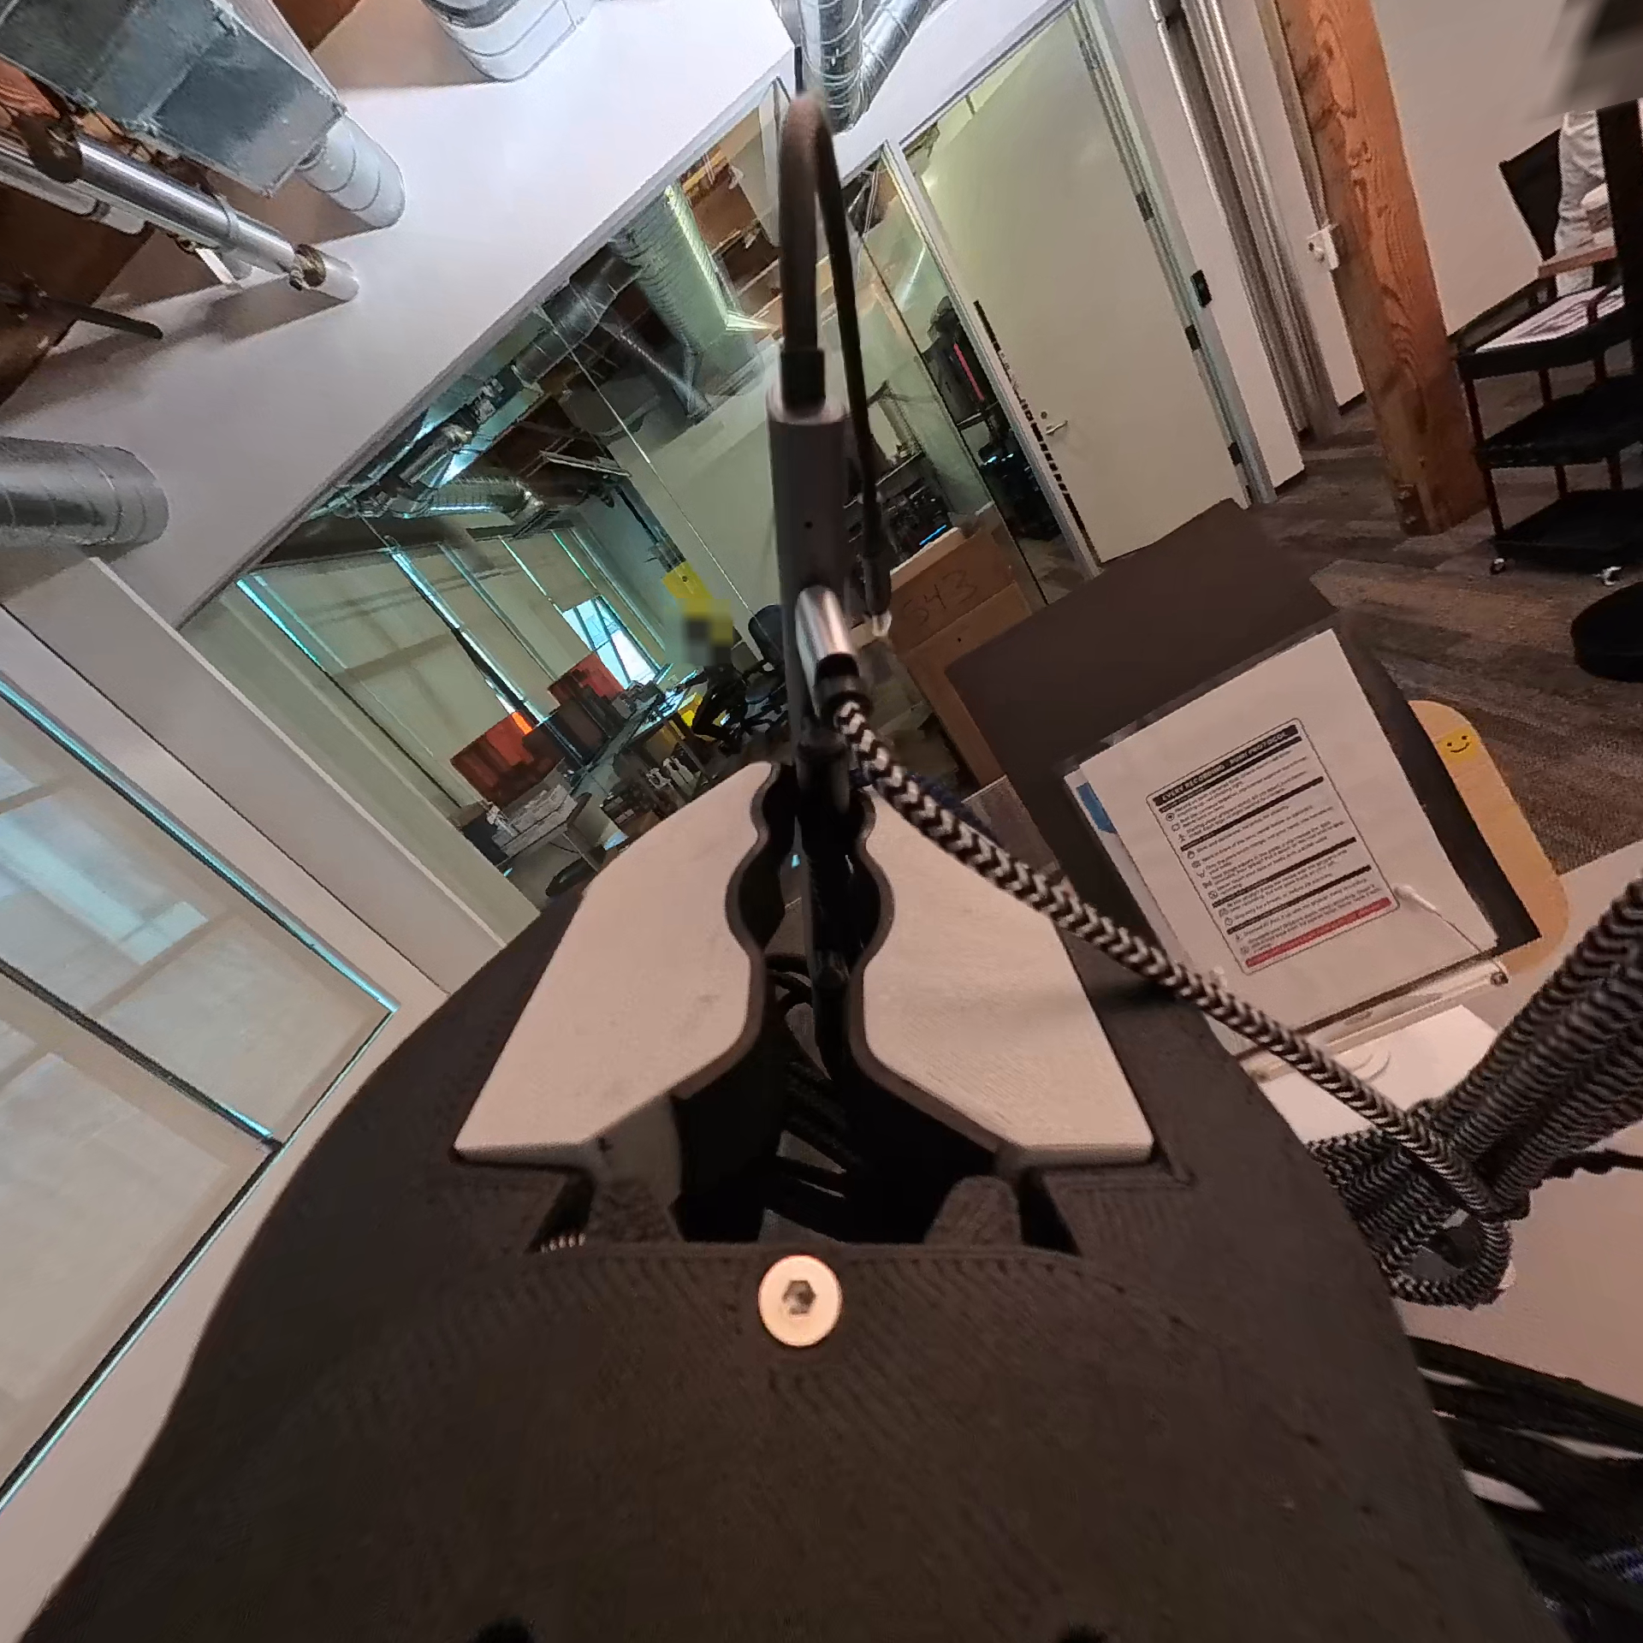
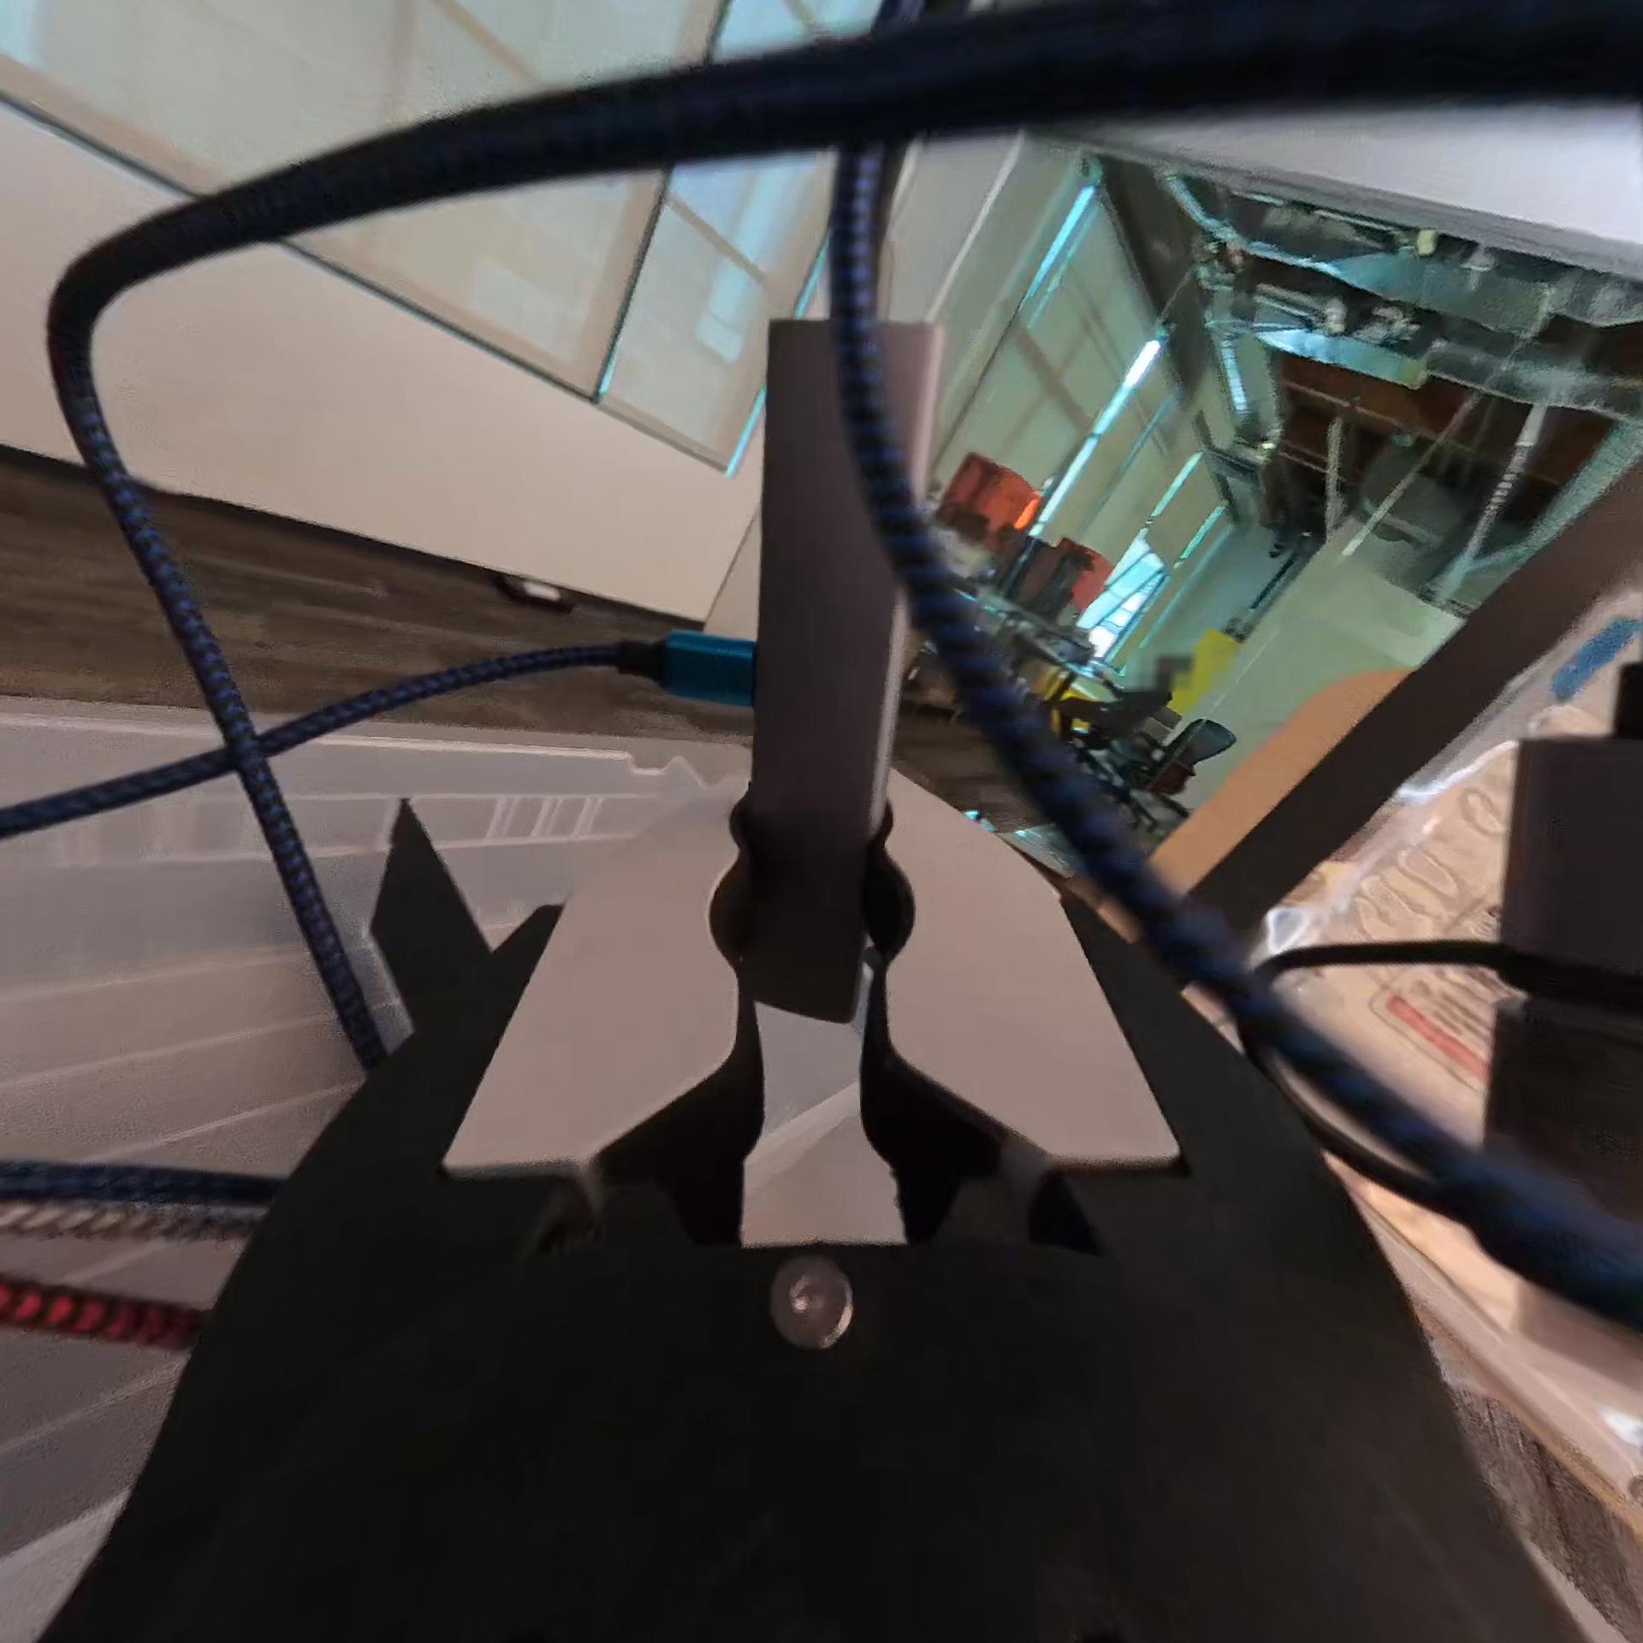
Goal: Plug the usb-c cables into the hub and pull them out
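White walls (image 1: 498, 222), glass partition walls (image 1: 569, 498) reflecting silver ceiling ducts (image 1: 258, 116), thick wooden post (image 1: 1369, 267), white door (image 1: 1058, 293), brown carpet floor (image 1: 1458, 613), black rolling cart (image 1: 1565, 427), orange enclosures (image 1: 533, 738) beyond glass.

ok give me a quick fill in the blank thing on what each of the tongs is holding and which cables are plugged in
1. The right tongs are shut on the grey ____.
2. The plug seated in the hub's left side is ____ in colour.
3. The left tongs are shut on a thin ____ cable.
4. The silver plug at the hub belongs to the black-and-____ braided cable.

Missing words: hub; blue; black; white
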Demonstrator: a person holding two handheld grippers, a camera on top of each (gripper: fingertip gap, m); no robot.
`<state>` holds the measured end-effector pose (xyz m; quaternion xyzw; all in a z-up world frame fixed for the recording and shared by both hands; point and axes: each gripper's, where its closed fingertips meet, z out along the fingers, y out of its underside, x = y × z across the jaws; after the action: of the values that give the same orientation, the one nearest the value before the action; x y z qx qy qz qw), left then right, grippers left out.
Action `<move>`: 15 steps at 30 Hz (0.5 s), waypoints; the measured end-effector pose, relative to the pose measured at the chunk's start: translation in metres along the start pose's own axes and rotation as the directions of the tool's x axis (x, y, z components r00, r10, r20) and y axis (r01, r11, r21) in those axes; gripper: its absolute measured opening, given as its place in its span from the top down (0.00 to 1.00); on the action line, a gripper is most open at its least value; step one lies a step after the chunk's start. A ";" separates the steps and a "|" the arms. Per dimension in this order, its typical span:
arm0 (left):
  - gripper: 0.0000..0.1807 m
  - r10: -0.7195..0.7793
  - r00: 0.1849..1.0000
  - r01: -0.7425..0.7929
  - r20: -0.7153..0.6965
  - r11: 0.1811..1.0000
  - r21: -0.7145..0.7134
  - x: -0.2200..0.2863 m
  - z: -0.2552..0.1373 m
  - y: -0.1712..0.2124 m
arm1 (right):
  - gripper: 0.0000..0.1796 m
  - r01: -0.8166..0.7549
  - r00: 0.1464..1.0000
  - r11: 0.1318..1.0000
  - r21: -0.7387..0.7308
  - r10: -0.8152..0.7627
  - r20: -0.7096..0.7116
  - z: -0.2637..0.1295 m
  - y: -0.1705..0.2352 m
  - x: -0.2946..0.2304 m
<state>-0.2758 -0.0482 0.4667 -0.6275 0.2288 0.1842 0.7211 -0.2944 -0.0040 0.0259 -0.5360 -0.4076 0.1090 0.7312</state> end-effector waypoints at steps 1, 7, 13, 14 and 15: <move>0.94 0.009 1.000 -0.009 0.008 1.000 -0.009 -0.002 -0.001 0.002 | 0.88 0.027 0.999 0.999 -0.020 -0.026 0.035 -0.004 -0.002 -0.003; 0.94 0.019 0.999 -0.017 0.033 0.998 -0.057 -0.019 -0.005 0.019 | 0.88 0.394 0.895 0.919 -0.019 -0.379 0.234 -0.036 -0.025 -0.008; 0.94 0.004 1.000 -0.007 -0.027 0.992 -0.123 -0.021 -0.001 0.049 | 0.88 0.701 0.644 0.713 0.005 -0.635 0.426 -0.079 -0.033 0.015; 0.94 0.008 0.999 -0.013 -0.038 0.990 -0.139 -0.018 0.001 0.055 | 0.88 0.738 0.589 0.674 0.026 -0.663 0.462 -0.087 -0.035 0.017; 0.94 0.015 0.999 -0.023 -0.049 0.987 -0.158 -0.014 0.002 0.062 | 0.88 0.776 0.532 0.630 0.042 -0.688 0.493 -0.094 -0.036 0.019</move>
<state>-0.3212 -0.0364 0.4237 -0.6849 0.2366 0.1936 0.6614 -0.2250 -0.0727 0.0581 -0.3358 -0.7650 -0.1215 0.5359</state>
